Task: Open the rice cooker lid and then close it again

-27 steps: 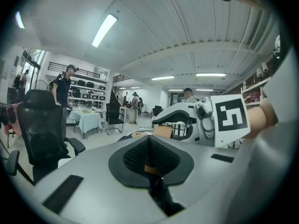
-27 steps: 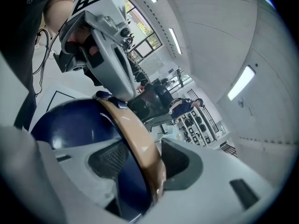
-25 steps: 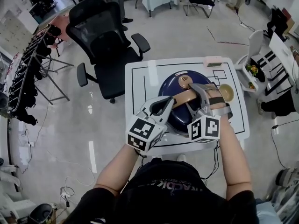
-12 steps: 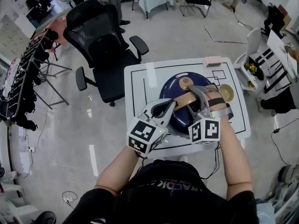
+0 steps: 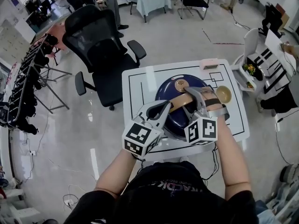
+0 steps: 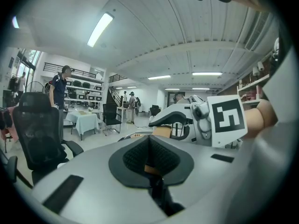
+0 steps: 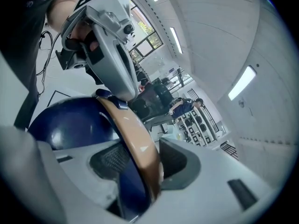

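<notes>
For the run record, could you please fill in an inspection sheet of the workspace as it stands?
Surface: white table with black lines drawn on it.
Job's things: blue rice cooker, lid down; tan handle arched over it.
Clutter: pink box at the table's far edge; tan round piece right of the cooker.
Grippers: left hand-held gripper shut; right hand-held gripper on the tan handle, its jaws having just been closing.
Cables: loose cable on the floor, lower left.
Surroundings: black office chair beyond the table; rack at the left; people farther off.
</notes>
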